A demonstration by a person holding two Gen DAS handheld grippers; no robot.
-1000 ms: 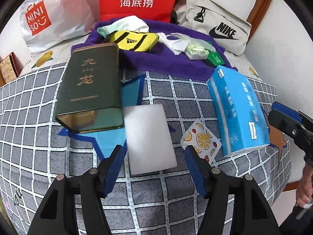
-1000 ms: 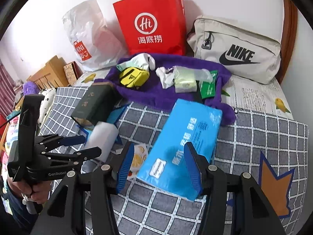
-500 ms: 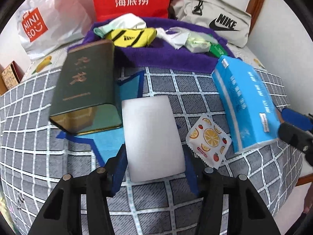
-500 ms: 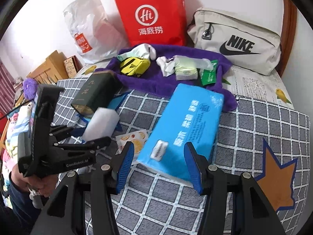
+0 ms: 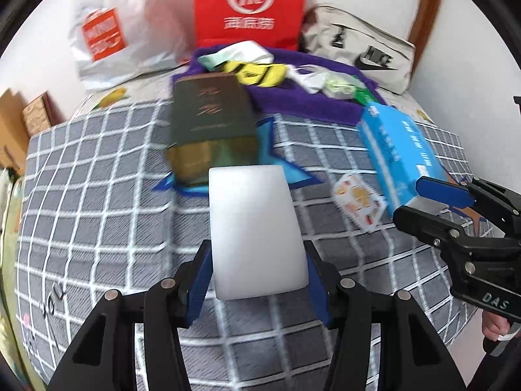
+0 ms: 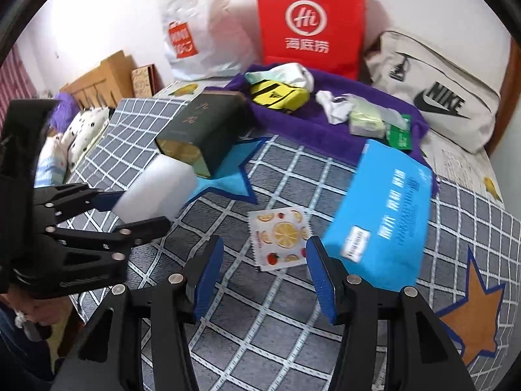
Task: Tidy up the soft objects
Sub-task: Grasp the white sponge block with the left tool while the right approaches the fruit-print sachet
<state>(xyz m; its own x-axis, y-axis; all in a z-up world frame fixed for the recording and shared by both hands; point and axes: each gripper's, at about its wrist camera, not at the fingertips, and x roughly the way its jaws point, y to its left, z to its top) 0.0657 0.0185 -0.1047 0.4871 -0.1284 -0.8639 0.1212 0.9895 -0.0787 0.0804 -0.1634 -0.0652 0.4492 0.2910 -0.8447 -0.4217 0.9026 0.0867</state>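
Left gripper clamps white sponge by its near end above checked blanket | right gripper open, holding nothing, over fruit-print packet | blue tissue pack just right | green tin behind sponge

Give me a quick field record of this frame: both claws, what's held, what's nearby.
left claw: shut on white foam block, block lifted and tilted
right claw: open, empty, above the fruit-print packet
blue tissue pack: on the checked bedcover, right of the packet
dark green tin: lying on its side, behind the foam block
purple towel: at the back, holds small soft items
backdrop: red paper bag, Nike bag
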